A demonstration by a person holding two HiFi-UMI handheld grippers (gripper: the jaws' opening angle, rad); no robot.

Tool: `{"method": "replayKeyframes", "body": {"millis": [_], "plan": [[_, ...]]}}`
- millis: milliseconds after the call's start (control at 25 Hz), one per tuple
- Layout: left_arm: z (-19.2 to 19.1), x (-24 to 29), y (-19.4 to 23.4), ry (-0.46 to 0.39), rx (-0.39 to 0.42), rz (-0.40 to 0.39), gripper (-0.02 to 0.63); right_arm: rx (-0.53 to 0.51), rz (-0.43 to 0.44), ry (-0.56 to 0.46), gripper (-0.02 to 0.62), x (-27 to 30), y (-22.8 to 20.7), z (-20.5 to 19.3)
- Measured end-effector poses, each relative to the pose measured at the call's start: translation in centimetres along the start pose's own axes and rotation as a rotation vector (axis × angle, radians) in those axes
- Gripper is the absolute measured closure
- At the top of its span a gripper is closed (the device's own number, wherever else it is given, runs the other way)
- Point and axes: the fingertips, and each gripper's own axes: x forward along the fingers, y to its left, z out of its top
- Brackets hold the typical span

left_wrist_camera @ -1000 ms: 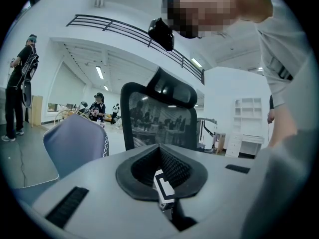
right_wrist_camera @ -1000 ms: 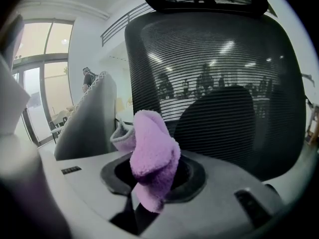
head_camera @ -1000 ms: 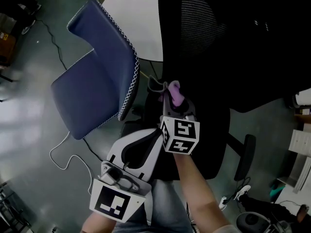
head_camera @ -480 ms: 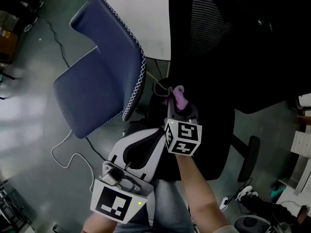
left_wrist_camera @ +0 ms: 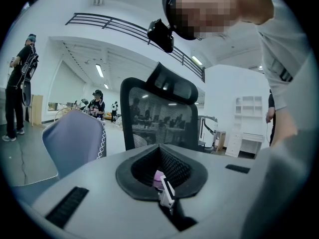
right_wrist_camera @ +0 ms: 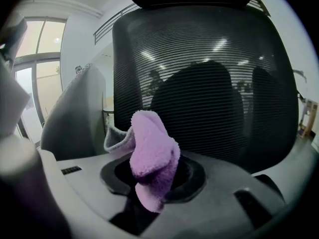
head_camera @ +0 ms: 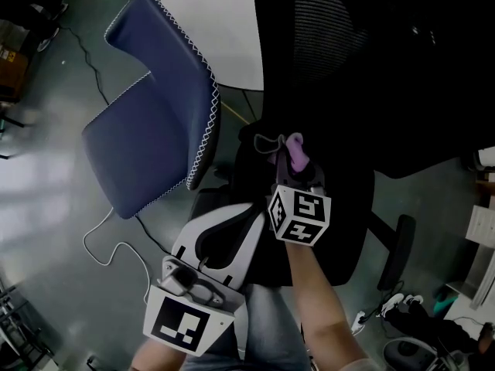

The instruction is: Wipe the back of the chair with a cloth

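Chair, blue, white-stitched (head_camera: 155,122): far left, not part of the job; keep clear of it.

Left gripper (head_camera: 236,226): low and near, jaws drawn together on nothing, idle. Judged best used to steady the black chair, which may roll or turn under pressure.

Cloth, purple (right_wrist_camera: 152,158): bunched, pinched at its lower end between the jaws of the right gripper (head_camera: 292,165), the loose end standing up toward the mesh. It sits at the lower part of the chair back (right_wrist_camera: 199,83); actual contact cannot be confirmed.

Advice: press the loose fold flat against the mesh so that cloth, not the jaws, rubs. Work in overlapping strokes and carry them up to the headrest and out to both edges.

Change from a second ago: right gripper and cloth are a little further right along the chair back; left gripper is unmoved.
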Motion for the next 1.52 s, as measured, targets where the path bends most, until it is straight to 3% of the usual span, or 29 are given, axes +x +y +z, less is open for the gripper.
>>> {"method": "replayKeyframes", "body": {"millis": [600,880,1520], "plan": [[-0.7,3.2,-5.5,0.013,0.021,-0.040,0.594,0.032,-0.114,-0.003,0.485,-1.9,-10.7,-0.4],[-1.0,4.3,-7.6,0.025,0.034,-0.066,0.594,0.114,-0.192,-0.012,0.485,-3.2,-16.4,-0.7],[-1.1,7.0,-11.9,0.035,0.051,-0.115,0.594,0.163,-0.322,-0.007,0.485,-7.2,-26.3,-2.1]]}}
